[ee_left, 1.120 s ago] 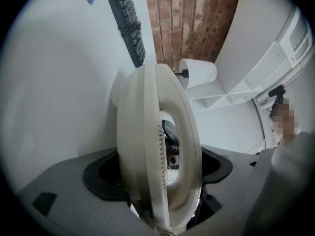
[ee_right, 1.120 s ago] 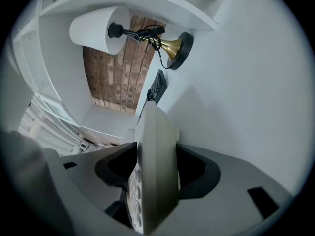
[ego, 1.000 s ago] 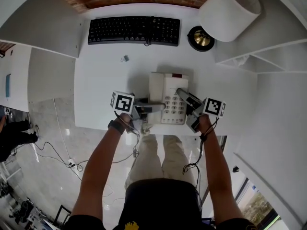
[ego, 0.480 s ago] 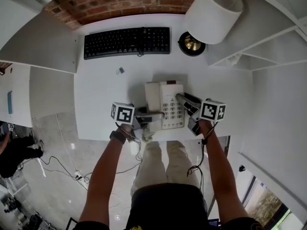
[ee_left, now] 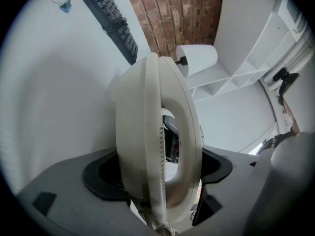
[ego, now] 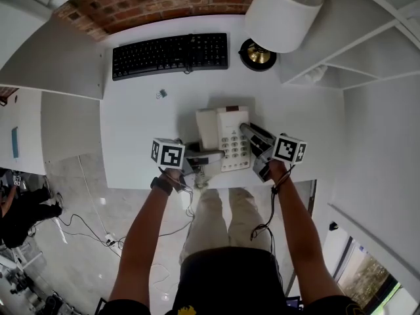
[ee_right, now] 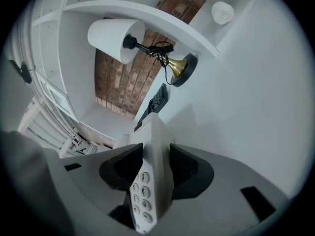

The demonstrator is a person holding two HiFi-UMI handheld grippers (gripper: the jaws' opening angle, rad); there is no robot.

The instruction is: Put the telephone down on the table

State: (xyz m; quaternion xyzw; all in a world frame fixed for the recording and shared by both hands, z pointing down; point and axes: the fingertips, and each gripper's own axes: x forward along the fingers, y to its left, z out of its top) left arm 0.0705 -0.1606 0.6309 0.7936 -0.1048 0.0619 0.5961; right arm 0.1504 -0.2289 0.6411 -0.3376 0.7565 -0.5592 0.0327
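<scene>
The cream telephone (ego: pixel 226 136), handset on its cradle, is near the table's front edge between my two grippers. My left gripper (ego: pixel 211 153) is shut on its handset side; in the left gripper view the telephone (ee_left: pixel 147 146) fills the space between the black pads of the left gripper (ee_left: pixel 157 168). My right gripper (ego: pixel 251 140) has just been closing its jaws on the keypad side. In the right gripper view both pads of the right gripper (ee_right: pixel 155 166) press on the telephone's edge (ee_right: pixel 152 176). I cannot tell whether the telephone rests on the table.
On the white table (ego: pixel 131 136) a black keyboard (ego: pixel 170 54) lies at the back, with a small binder clip (ego: pixel 161 94) in front of it. A lamp with a white shade (ego: pixel 283 12) and brass base (ego: pixel 257 54) stands back right. White shelves (ego: pixel 328 71) flank the right.
The head view has shifted, so the whole scene sits a little differently in the picture. The telephone and both grippers keep about the same place near the table's front edge.
</scene>
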